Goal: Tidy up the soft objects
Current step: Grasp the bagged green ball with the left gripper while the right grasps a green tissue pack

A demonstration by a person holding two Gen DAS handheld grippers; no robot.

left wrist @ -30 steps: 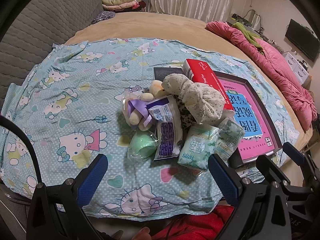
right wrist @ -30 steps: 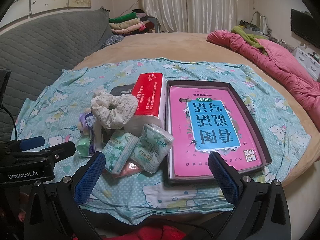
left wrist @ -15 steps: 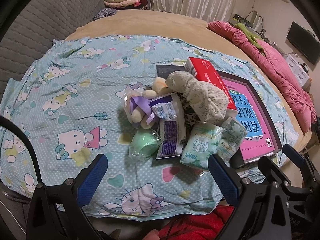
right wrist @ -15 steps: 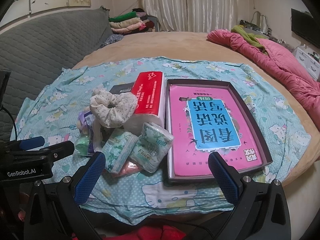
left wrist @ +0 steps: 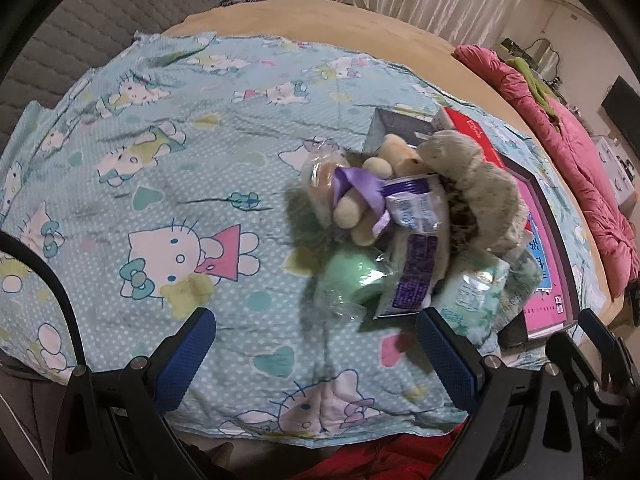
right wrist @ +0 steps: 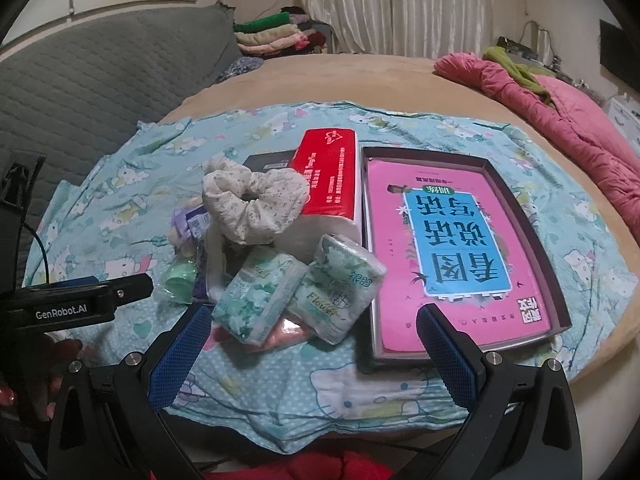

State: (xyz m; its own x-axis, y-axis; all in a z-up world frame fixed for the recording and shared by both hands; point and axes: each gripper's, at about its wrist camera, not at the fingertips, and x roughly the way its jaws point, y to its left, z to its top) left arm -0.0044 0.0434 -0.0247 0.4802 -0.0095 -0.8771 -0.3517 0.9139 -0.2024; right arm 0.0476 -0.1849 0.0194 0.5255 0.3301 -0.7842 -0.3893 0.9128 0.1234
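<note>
A heap of soft things lies on the cartoon-cat sheet point(left wrist: 180, 184): a floral scrunchie point(right wrist: 256, 200), a small plush with a purple ribbon point(left wrist: 356, 200), a green wrapped roll point(left wrist: 348, 280), a white and purple packet point(left wrist: 416, 264), two green tissue packs point(right wrist: 256, 300) point(right wrist: 340, 284) and a red tissue pack point(right wrist: 328, 176). Right of the heap sits a dark box point(right wrist: 528, 240) with a pink book in it. My left gripper point(left wrist: 316, 354) hangs open just in front of the green roll. My right gripper point(right wrist: 312, 354) is open in front of the tissue packs. Both are empty.
A pink quilt point(right wrist: 560, 120) lies along the bed's right side. A grey padded headboard point(right wrist: 80, 92) stands at the left, and folded clothes point(right wrist: 268, 34) are stacked at the back. Red cloth point(right wrist: 300, 468) shows at the near edge. Bare sheet spreads left of the heap.
My left gripper has moved forward and tilted down toward the heap, which now looks larger and blurred. The right gripper has barely shifted. Nothing was taken hold of.
</note>
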